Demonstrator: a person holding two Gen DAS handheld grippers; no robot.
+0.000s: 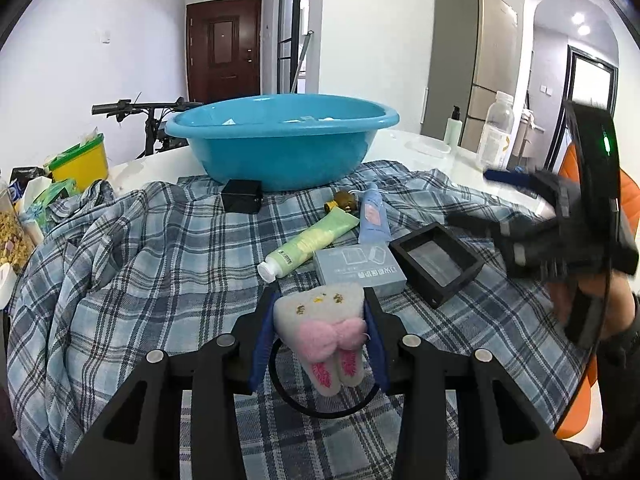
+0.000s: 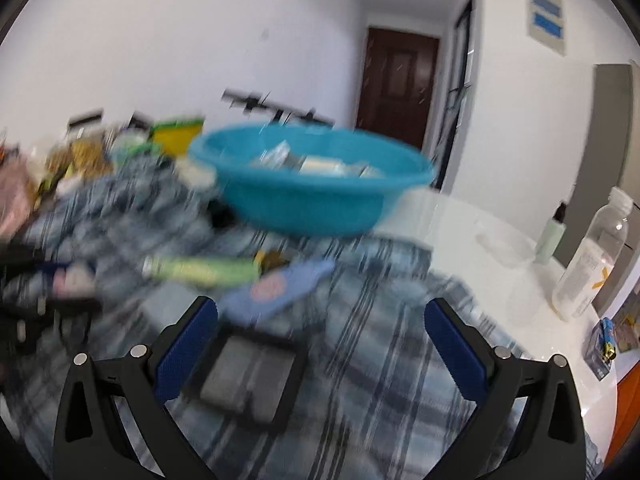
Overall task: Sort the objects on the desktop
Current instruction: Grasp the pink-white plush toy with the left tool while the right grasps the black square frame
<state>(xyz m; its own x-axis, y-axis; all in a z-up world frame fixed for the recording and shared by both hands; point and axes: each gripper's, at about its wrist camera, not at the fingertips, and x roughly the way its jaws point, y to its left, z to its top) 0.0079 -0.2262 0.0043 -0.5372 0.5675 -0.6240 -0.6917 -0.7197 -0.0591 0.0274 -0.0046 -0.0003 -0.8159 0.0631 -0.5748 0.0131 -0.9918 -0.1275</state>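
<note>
My left gripper (image 1: 320,300) is shut on a white plush tooth toy (image 1: 324,320) with pink felt, lifted a little over the plaid cloth (image 1: 160,272); a black ring hangs below it. Ahead lie a green tube (image 1: 308,242), a blue tube (image 1: 374,218), a grey box (image 1: 360,270), a black square frame (image 1: 436,262) and a small black box (image 1: 241,196). Behind them stands the blue basin (image 1: 280,140). My right gripper (image 2: 320,316) is open above the black frame (image 2: 248,376), which lies nearer its left finger; this view is blurred. The basin (image 2: 312,188) holds several items.
Snack packs and a yellow-green container (image 1: 82,160) crowd the left table edge. A clear bottle (image 1: 496,132), a pump bottle (image 1: 453,126) and a clear lid sit on the white table (image 1: 460,168) at right. The right hand-held gripper (image 1: 568,224) shows at the right. An orange chair stands beyond.
</note>
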